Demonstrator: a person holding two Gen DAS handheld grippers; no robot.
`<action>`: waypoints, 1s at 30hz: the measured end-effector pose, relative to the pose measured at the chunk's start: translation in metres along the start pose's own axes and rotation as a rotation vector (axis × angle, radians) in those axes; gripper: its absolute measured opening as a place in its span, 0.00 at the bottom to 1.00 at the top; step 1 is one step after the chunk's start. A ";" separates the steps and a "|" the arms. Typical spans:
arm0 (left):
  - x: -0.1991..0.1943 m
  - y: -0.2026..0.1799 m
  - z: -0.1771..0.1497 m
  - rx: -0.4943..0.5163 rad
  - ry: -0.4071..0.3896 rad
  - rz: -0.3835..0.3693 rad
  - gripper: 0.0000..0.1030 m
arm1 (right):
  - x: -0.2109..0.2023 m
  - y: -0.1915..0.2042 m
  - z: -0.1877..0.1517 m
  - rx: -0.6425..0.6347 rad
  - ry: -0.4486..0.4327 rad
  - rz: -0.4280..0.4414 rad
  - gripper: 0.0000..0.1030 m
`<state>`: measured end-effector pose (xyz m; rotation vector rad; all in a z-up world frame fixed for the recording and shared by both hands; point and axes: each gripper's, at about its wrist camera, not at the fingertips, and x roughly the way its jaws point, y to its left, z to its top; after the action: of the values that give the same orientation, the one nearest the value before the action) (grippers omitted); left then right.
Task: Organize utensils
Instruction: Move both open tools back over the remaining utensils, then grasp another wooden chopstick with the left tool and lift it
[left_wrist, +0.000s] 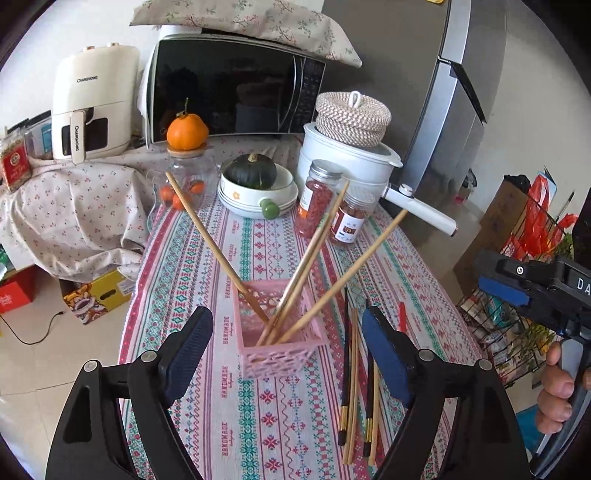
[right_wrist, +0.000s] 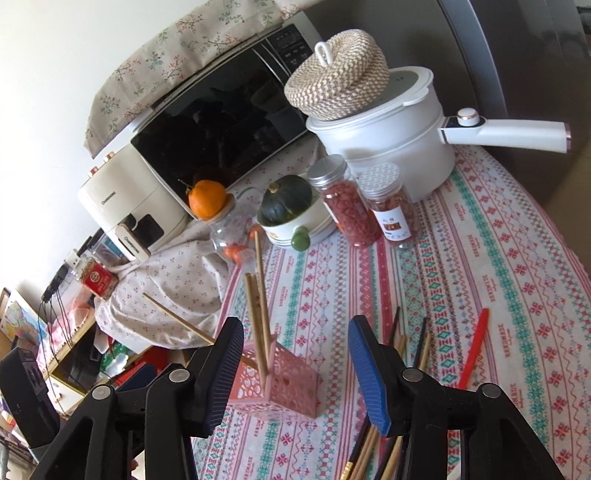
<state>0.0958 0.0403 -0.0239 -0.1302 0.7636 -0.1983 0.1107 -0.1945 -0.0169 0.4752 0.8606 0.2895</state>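
Observation:
A pink lattice basket stands on the patterned tablecloth and holds several wooden chopsticks that lean outward. It also shows in the right wrist view. My left gripper is open and empty, just in front of the basket. Loose black and wooden chopsticks lie on the cloth to the basket's right, with a red utensil beyond them. My right gripper is open and empty, above the basket and the loose chopsticks. The red utensil lies to its right.
At the back stand a microwave, a white air fryer, a white pot with a woven lid, two spice jars, a bowl with a squash and a jar with an orange on top. The table edge drops off at left.

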 end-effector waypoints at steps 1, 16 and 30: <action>0.001 -0.003 -0.003 0.010 0.018 -0.003 0.84 | -0.001 -0.003 -0.001 0.001 0.008 -0.012 0.59; 0.038 -0.067 -0.042 0.148 0.265 -0.044 0.87 | 0.002 -0.057 -0.027 -0.041 0.197 -0.245 0.76; 0.116 -0.116 -0.051 0.084 0.416 -0.162 0.32 | 0.003 -0.122 -0.036 0.070 0.317 -0.355 0.76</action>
<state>0.1269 -0.1010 -0.1167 -0.0707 1.1578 -0.4192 0.0913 -0.2873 -0.1012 0.3370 1.2484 0.0061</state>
